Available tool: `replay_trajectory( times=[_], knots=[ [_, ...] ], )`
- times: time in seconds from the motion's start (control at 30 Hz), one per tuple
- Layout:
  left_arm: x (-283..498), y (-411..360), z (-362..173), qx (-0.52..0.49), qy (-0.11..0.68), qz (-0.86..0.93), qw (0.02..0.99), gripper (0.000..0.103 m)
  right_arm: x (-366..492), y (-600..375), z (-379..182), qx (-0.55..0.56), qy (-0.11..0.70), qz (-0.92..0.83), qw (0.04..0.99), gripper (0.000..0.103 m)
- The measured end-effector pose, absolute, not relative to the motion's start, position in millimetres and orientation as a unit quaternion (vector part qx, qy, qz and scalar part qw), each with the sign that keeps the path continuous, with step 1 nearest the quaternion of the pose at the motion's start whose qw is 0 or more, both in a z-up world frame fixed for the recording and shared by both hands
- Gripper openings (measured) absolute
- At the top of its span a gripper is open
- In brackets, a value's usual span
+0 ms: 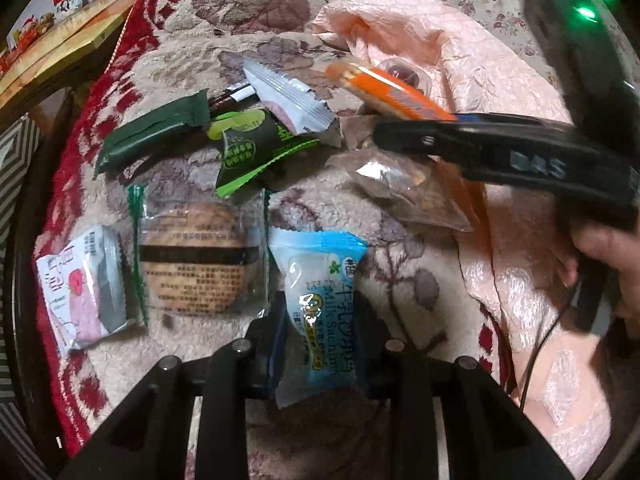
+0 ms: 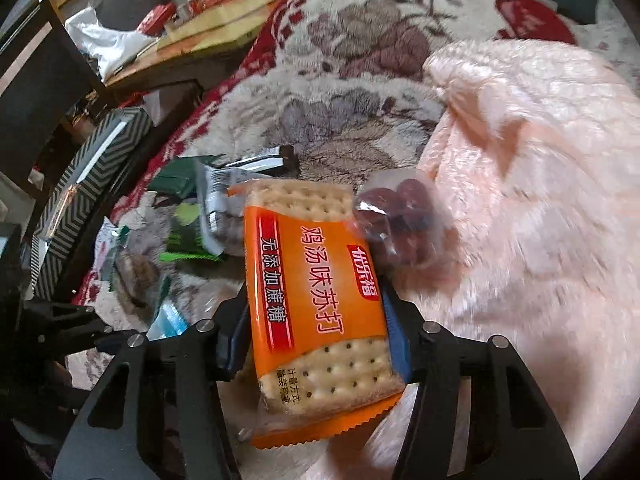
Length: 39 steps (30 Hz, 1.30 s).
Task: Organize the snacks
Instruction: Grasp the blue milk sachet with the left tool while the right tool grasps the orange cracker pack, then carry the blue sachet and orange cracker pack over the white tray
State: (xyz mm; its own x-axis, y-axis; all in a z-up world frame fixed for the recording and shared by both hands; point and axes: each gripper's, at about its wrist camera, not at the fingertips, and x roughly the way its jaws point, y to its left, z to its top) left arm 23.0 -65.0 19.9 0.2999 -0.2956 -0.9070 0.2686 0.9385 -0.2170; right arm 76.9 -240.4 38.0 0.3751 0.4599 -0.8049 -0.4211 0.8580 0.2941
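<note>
Right gripper (image 2: 320, 344) clamped on orange cracker pack (image 2: 316, 300), held above the blanket (image 2: 360, 80) near the pink bag (image 2: 520, 160); clear packet of dark fruit (image 2: 400, 220) just beyond. Left gripper (image 1: 320, 344) pinched on blue milk-sachima packet (image 1: 320, 304), low over the blanket's near edge. Judged early-to-middle: pink-and-white packet (image 1: 80, 288), round biscuit pack (image 1: 196, 256) and blue one roughly in a row; dark green bar (image 1: 152, 136), green-black packet (image 1: 256, 148), silver packet (image 1: 288, 96), clear nut bag (image 1: 408, 188) left heaped, unsorted.
</note>
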Motion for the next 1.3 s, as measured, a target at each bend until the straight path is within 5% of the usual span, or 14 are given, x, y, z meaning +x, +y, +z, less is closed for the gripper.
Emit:
replay_trajectory(
  times=[0.43,1.3],
  knots=[
    [-15.2,-20.0,55.8,-0.027,0.531,-0.146,0.834,0.030,4.2,-226.2,64.9,0.081,0.449,0.284,0.843,0.055],
    [-44.4,136.1,71.9,-0.081,0.490,0.026,0.868,0.030,-9.3,-89.7,98.1,0.013,0.449,0.370,0.814,0.055]
  ],
)
